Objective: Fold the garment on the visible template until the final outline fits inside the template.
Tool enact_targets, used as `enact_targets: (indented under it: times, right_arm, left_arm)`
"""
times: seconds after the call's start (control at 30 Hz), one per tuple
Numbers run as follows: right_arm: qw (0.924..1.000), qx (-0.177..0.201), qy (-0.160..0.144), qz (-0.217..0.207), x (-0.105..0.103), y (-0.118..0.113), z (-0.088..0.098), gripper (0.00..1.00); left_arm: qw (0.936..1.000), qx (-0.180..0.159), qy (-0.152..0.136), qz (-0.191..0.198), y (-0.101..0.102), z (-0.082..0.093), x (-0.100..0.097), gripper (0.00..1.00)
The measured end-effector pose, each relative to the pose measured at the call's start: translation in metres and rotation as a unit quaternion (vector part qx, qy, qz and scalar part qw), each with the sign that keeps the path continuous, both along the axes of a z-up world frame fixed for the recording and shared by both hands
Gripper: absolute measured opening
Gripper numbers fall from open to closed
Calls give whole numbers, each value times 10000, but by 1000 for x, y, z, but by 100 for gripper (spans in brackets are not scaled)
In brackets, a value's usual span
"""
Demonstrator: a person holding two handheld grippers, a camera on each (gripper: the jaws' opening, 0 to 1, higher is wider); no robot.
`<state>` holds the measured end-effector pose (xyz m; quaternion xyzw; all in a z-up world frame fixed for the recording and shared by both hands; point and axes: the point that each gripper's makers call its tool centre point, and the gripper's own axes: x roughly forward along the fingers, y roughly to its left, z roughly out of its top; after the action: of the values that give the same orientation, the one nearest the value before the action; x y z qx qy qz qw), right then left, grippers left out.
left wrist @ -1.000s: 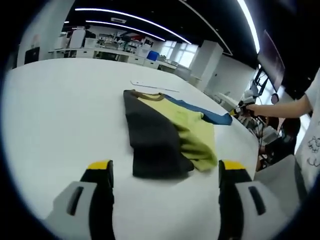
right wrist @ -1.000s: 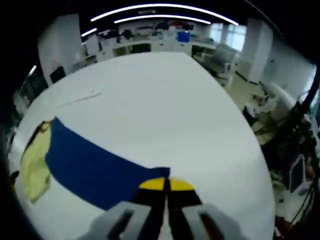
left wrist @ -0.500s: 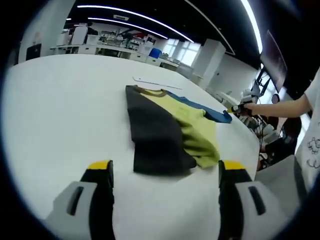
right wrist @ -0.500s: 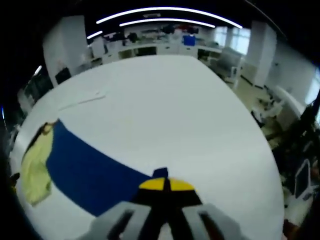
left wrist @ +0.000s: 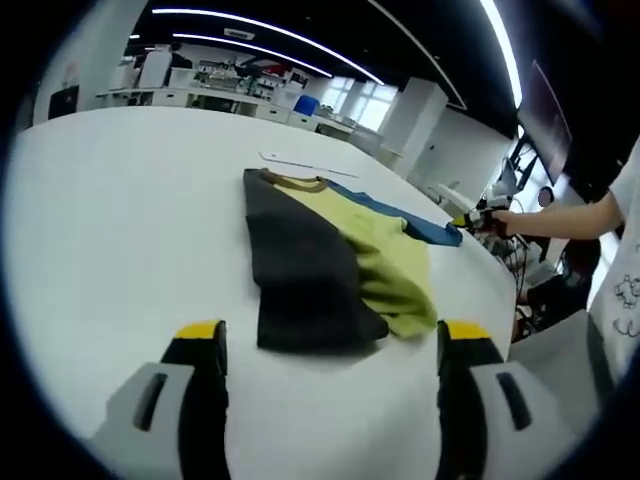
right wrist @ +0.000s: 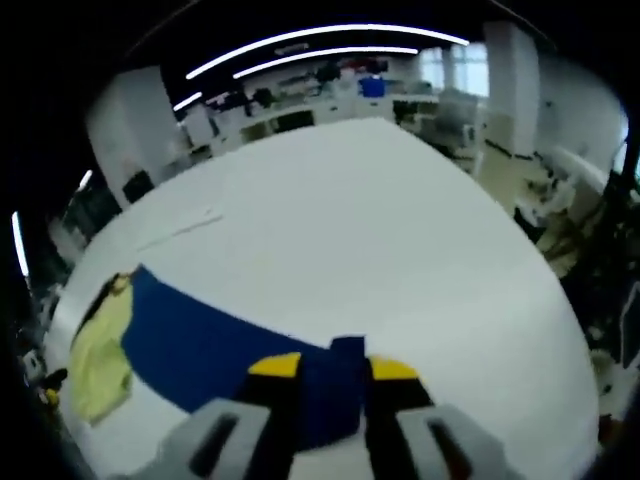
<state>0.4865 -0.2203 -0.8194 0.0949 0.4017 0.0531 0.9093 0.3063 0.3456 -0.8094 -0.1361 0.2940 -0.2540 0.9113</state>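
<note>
Right hand-held gripper (right wrist: 333,369) now parted, blue sleeve (right wrist: 215,352) between jaws

Bright ceiling light strips (left wrist: 250,50) overhead; right gripper view soft, smeared (fisheye-bent edges).

We see a wide white table (left wrist: 110,220) with a rounded edge, and its bare surface spreads far back toward the room in the right gripper view (right wrist: 380,200). Behind it stand rows of white workbenches (left wrist: 200,100) crowded with equipment, among them a blue bin (left wrist: 306,109). Long curved light strips (left wrist: 260,55) run across the dark ceiling (left wrist: 300,25), and we find them again in the right gripper view (right wrist: 320,40). A white pillar (left wrist: 412,128) rises beside bright windows (left wrist: 355,105). At the right of the left gripper view, a person's arm (left wrist: 565,218) in a white sleeve (left wrist: 625,240) reaches toward the table's edge
</note>
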Motion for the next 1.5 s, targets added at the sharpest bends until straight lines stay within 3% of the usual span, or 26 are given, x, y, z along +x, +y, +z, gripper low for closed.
enact_targets:
  times: [0.23,0.33,0.57,0.77,1.0,1.1,1.5]
  right_arm:
    - [9999,79,33,-143,-22,-11,-3,24]
    - [9998,163,82,-89,-36,-7,-6,24]
    - [9990,434,50,-5,-47,3,-13,22]
    - [9984,557,98,71,-47,8,-12,15]
    - [9981,612,-29,22,-41,4,2,10]
    - [9985,546,16,-11,-37,-4,0,0]
    - [9992,135,348,-159,-50,-7,-14,0]
  left_arm:
    - [10000,-19,6,5,-2,-1,-2,84]
    - [10000,-21,11,-7,-4,-1,-3,84]
    - [10000,-19,23,-26,-6,-3,-3,84]
    - [10000,-23,18,-23,-7,-2,-3,84]
    - [10000,-39,-6,-42,-9,0,-3,84]
    - [10000,-52,-15,-47,-9,0,-3,84]
    - [10000,-31,-17,4,-4,-1,-4,83]
